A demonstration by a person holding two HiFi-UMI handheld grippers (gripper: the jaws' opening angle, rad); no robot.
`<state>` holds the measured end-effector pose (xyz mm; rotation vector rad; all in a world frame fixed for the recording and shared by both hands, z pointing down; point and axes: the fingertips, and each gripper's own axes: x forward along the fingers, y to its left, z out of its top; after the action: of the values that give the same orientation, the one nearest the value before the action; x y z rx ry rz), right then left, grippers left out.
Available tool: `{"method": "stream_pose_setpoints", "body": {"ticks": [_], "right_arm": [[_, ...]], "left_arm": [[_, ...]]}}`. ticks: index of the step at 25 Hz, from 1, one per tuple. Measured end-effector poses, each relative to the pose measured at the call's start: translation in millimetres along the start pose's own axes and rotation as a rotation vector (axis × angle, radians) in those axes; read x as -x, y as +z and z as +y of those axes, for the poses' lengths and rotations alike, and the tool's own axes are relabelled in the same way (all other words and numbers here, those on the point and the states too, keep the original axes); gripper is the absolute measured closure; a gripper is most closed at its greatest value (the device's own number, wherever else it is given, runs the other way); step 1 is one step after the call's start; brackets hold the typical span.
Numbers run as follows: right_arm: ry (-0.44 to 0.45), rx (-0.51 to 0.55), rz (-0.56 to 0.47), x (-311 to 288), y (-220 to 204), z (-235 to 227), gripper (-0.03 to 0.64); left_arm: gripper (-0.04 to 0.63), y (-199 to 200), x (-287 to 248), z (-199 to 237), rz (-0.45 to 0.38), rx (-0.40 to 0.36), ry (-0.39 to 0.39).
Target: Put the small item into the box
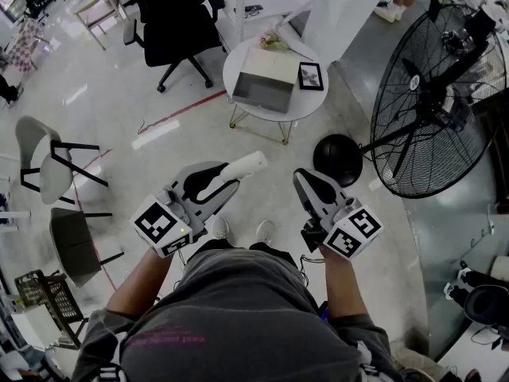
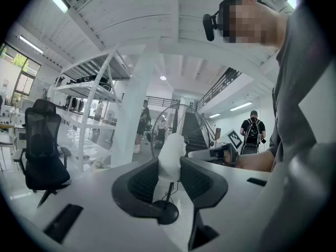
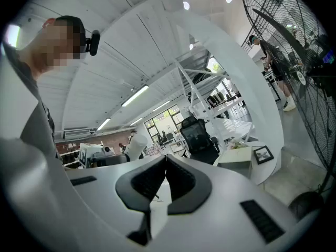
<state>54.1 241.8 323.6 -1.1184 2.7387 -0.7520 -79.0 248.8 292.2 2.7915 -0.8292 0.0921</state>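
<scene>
My left gripper [image 1: 225,180] is shut on a small white cylindrical item [image 1: 248,165], which sticks out past the fingertips. In the left gripper view the item [image 2: 170,154] stands upright between the dark pads [image 2: 142,182]. My right gripper [image 1: 301,177] is held beside it, shut and empty, and its jaw tips meet in the right gripper view [image 3: 166,159]. The open grey-and-white box [image 1: 264,86] sits on a round white table [image 1: 238,58] ahead of me, well beyond both grippers. From the right gripper the box [image 3: 239,155] shows far off to the right.
A black picture frame [image 1: 310,76] lies on the table beside the box. A large black floor fan [image 1: 437,94] with a round base [image 1: 337,159] stands to the right. A black office chair [image 1: 171,22] is behind the table, and two chairs [image 1: 48,165] stand at the left.
</scene>
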Motion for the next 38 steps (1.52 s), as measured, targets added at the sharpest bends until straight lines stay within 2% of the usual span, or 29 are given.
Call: {"method": "stream_pose_setpoints", "body": {"ticks": [10,21,38], "right_arm": [[-0.013,0.0,0.026,5.7,-3.8,-13.1,0.593],[0.014,-0.017,0.05,42.7,-4.6,-47.4,0.594],[0.063,-0.048,0.062,62.4,-7.8,-68.4,0.594]], "left_arm": [[0.46,-6.7,-10.4,-8.7,0.0,-0.003,0.016],[0.46,-16.0,-45.1,-44.1,-0.004,0.001,0.068],[0.46,-21.9,-58.8,-68.1,0.003,-0.006,0.137]]}}
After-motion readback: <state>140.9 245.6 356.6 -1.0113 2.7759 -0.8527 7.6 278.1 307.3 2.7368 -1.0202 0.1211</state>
